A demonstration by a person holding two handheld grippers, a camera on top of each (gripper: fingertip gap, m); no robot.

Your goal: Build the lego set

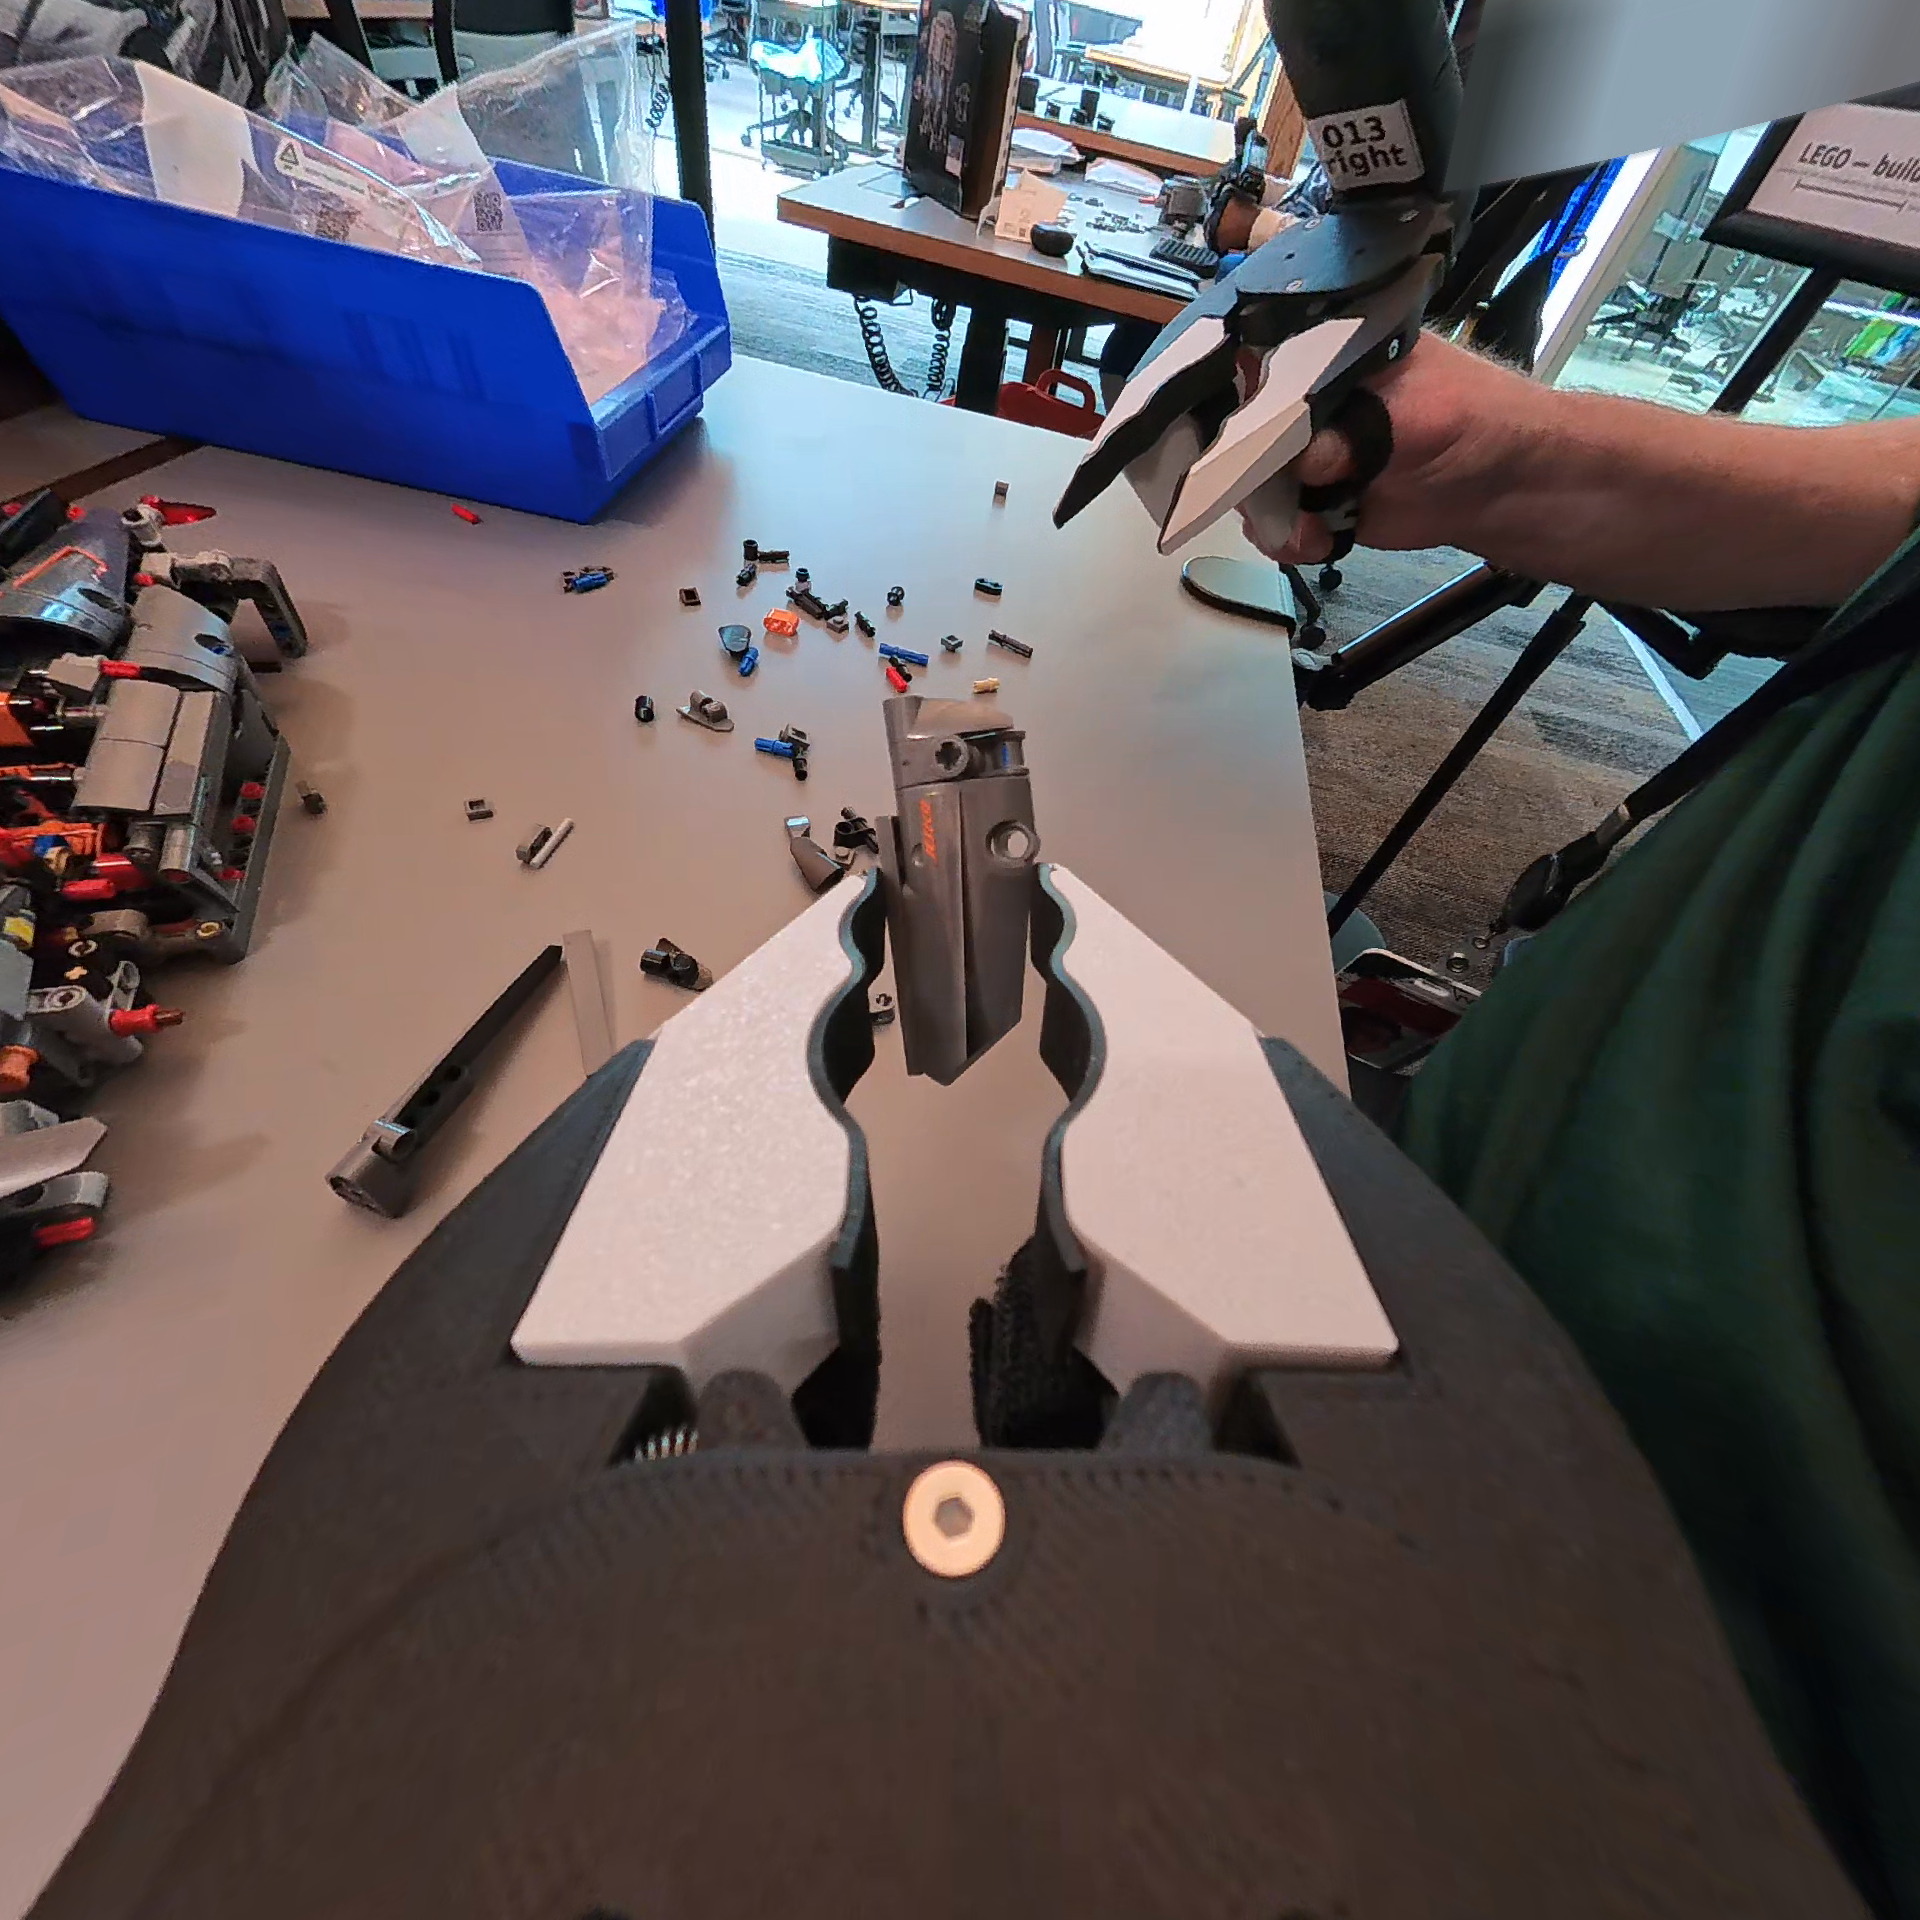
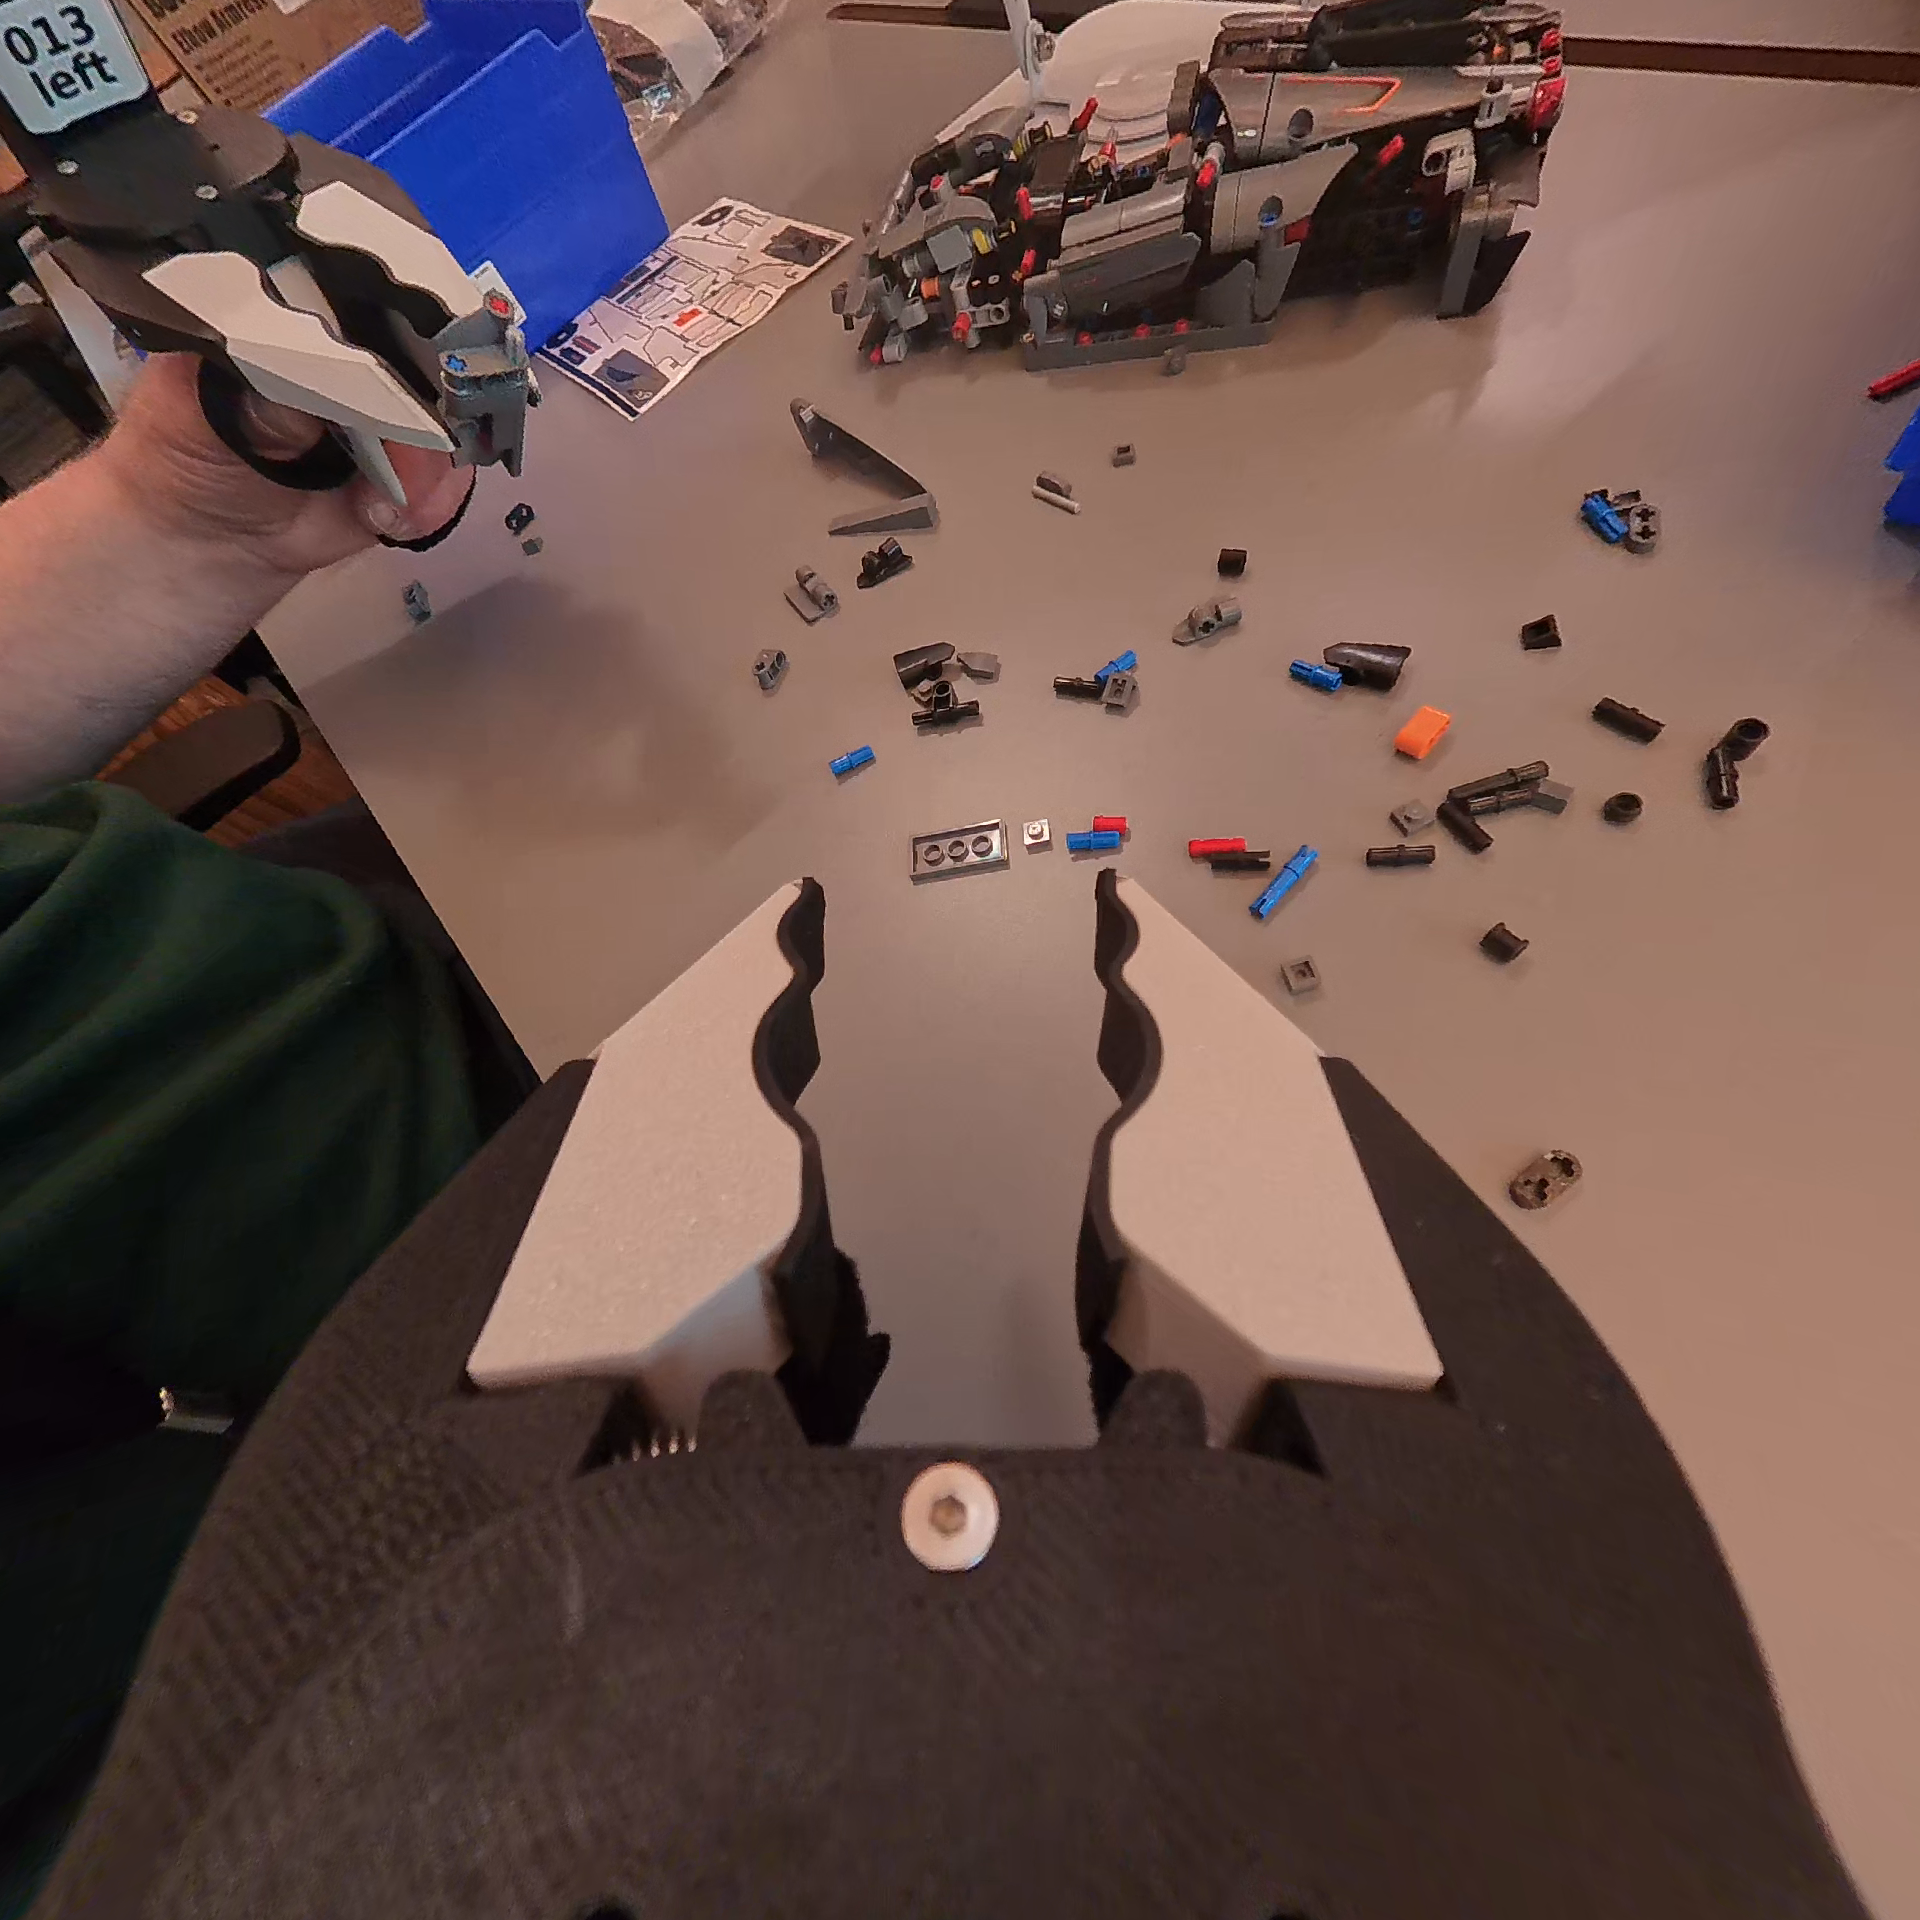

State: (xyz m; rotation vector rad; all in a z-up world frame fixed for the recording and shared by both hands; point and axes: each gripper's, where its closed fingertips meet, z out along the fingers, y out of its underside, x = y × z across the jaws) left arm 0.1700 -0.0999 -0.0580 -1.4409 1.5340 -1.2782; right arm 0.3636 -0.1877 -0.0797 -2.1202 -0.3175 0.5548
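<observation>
1. Left gripper (image 1: 956, 894) held the grey sub-assembly (image 1: 961, 883) at its fingertips, above the table (image 1: 1143, 779); the shallow pinch could let it twist or drop.
2. Right gripper (image 2: 961, 883) was empty with jaws wide, over loose pins (image 2: 1096, 836); a descent could scatter them.
3. Car model (image 2: 1226, 197) sat well apart.

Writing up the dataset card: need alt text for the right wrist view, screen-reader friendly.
The open right gripper hovers empty above small loose plastic bricks scattered on a grey table. Upper left, the hand-held left gripper grips a grey brick subassembly; a half-built dark model car sits beyond.
</observation>
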